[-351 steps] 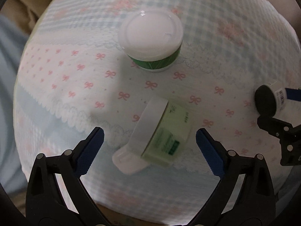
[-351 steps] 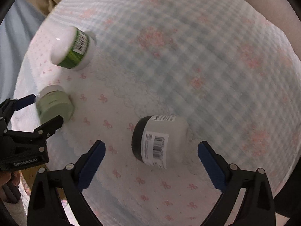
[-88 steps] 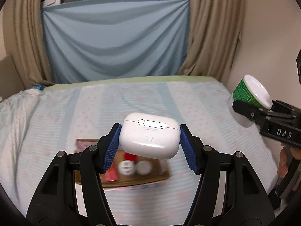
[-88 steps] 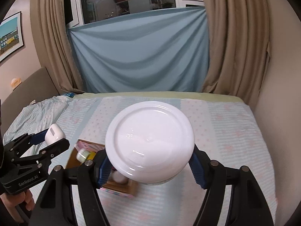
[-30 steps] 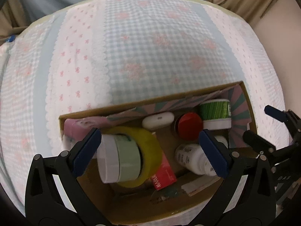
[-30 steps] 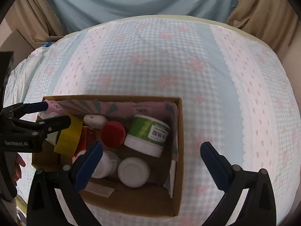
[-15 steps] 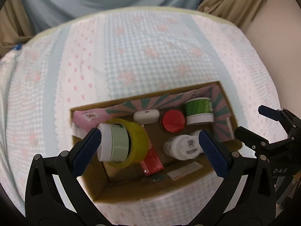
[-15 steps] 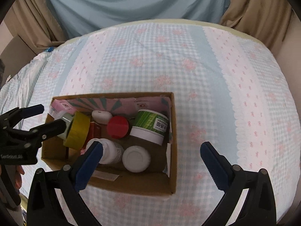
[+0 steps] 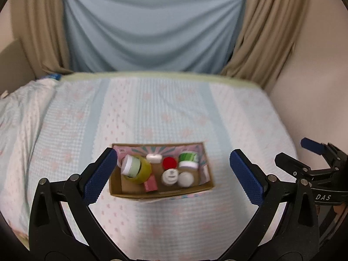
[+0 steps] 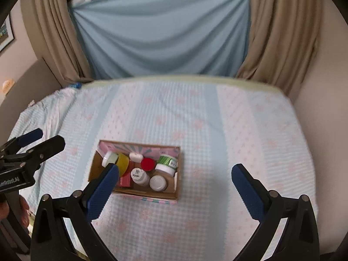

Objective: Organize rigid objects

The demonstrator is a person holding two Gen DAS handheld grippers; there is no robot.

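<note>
A cardboard box sits on the bed, also in the right wrist view. It holds a green-labelled jar, a red cap, a white earbud case, a pale green jar in a yellow tape roll, and white bottles. My left gripper is open and empty, high above the box. My right gripper is open and empty, also high above it.
The bed has a blue and pink checked cover. A blue drape and beige curtains hang behind. A wall stands at the right. The right gripper shows in the left wrist view, the left in the right wrist view.
Both grippers have risen and pulled back from the box, which now looks much smaller. The views have tilted up, showing the drape and curtains. Both stay open and empty.
</note>
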